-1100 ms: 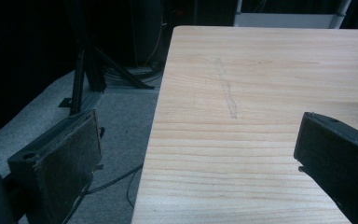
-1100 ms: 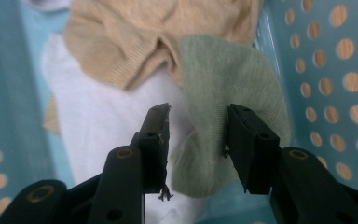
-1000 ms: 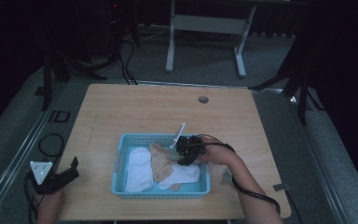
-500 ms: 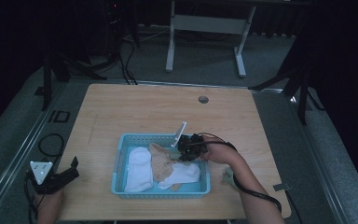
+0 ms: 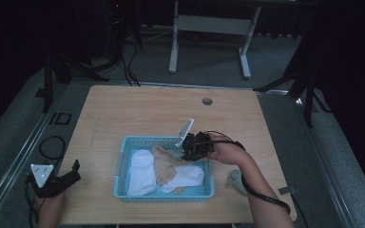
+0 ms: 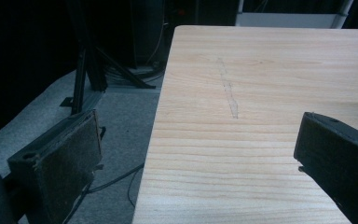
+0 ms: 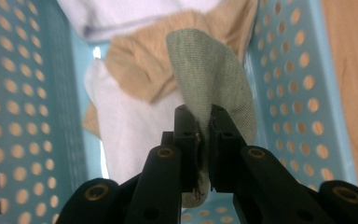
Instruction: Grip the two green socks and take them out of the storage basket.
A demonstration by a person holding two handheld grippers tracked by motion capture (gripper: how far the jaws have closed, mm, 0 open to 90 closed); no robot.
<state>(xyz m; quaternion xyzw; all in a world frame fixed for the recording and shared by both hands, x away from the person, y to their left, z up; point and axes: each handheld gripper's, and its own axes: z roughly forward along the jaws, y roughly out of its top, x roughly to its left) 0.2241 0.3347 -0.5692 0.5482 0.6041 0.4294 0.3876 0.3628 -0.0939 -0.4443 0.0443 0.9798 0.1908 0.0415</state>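
Lifting green sock (image 7: 209, 74) from basket (image 5: 123, 156): right hand-held gripper (image 7: 204, 122) clamped on it; left hand-held gripper (image 6: 196, 154) wide, idle. Next: clear rim, carry out.

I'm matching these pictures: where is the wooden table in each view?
High view: wooden table centre, under blue basket.
Left gripper view: right two-thirds.
Right gripper view: strip at right edge, beside the basket.
Shared landmark: the basket, high and right gripper views.
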